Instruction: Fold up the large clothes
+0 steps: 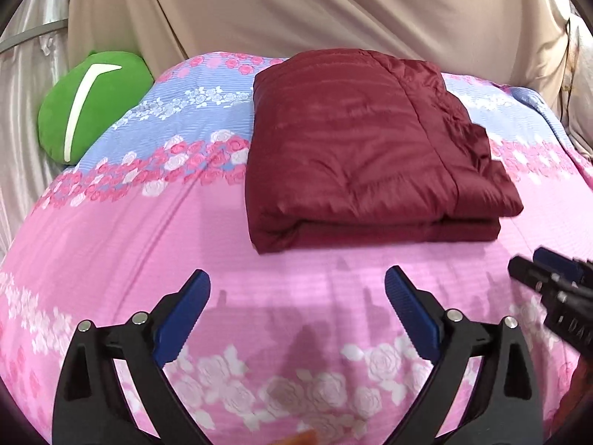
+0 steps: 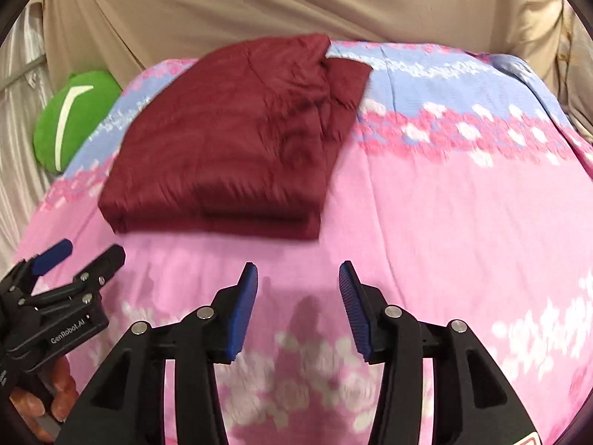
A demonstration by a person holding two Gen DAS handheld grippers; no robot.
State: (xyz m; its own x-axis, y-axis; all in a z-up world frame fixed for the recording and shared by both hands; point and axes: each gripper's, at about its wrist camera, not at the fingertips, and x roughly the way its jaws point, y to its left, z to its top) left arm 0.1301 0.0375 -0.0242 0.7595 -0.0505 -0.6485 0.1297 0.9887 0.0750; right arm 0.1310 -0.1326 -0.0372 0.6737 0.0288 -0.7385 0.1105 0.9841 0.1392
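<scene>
A dark red quilted garment [image 1: 355, 152] lies folded into a thick rectangle on the pink and blue floral bed cover [image 1: 185, 244]. It also shows in the right wrist view [image 2: 229, 141], with a loose flap at its far right corner. My left gripper [image 1: 298, 285] is open and empty, above the cover, short of the garment's near edge. My right gripper [image 2: 298, 278] is open and empty, also short of the near edge. Each gripper appears in the other's view: the right one [image 1: 545, 267] at the right edge, the left one [image 2: 89, 252] at the lower left.
A green cushion [image 1: 89, 107] with a white stripe lies at the bed's far left. Beige draped fabric [image 1: 296, 11] hangs behind the bed. Shiny pale curtain [image 1: 22, 85] covers the left side. The bed cover falls away at the right edge [image 2: 556, 118].
</scene>
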